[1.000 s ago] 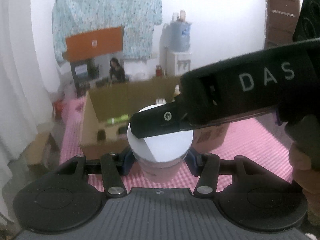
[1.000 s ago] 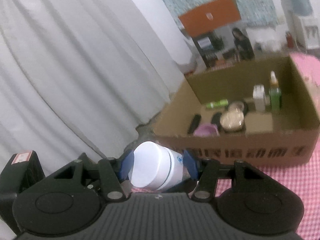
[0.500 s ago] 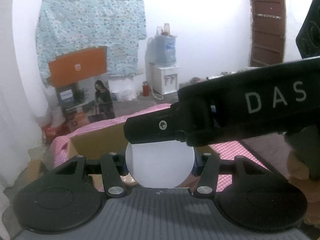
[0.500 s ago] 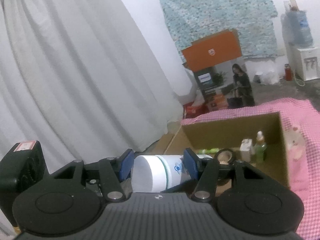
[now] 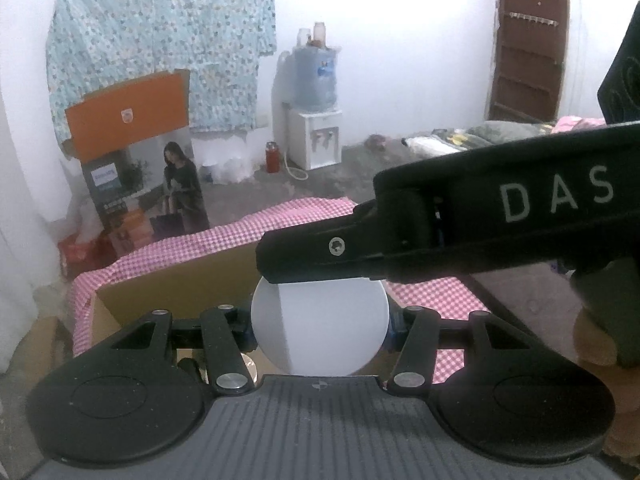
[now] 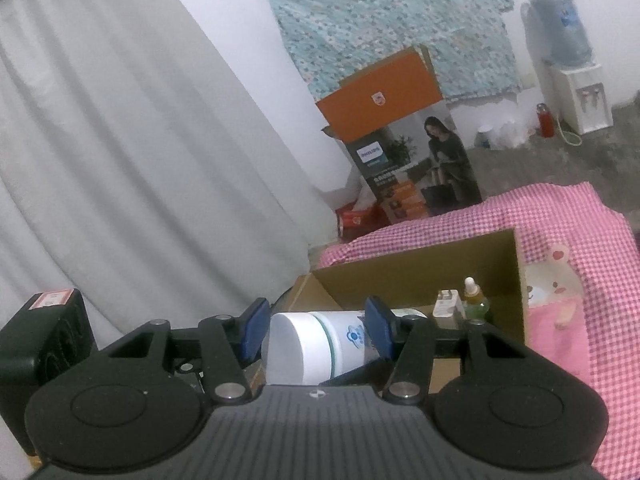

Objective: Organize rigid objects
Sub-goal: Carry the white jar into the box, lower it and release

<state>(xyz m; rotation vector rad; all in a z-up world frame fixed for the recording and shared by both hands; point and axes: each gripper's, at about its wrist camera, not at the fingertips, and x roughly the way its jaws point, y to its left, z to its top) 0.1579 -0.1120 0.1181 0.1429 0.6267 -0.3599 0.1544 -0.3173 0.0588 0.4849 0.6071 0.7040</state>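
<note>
A white jar with a white lid (image 5: 320, 332) fills the space between the fingers of my left gripper (image 5: 320, 330), which is shut on it; the lid faces the camera. The same jar (image 6: 316, 346) lies sideways between the blue pads (image 6: 376, 330) of my right gripper (image 6: 314, 330), which is closed around it near the lid. The right gripper's black body (image 5: 460, 232) crosses over the jar in the left wrist view. Both hold it above a cardboard box (image 6: 420, 276).
The box stands on a pink checked cloth (image 6: 568, 240) and holds a dropper bottle (image 6: 474, 300) and a small white bottle (image 6: 448, 304). A grey curtain (image 6: 140, 160) hangs at the left. A water dispenser (image 5: 316, 120) and an orange-topped carton (image 5: 132, 152) stand behind.
Both grippers tilted upward with the jar. The box sank low in both views and more of the room shows. The jar's lid now faces the left camera squarely.
</note>
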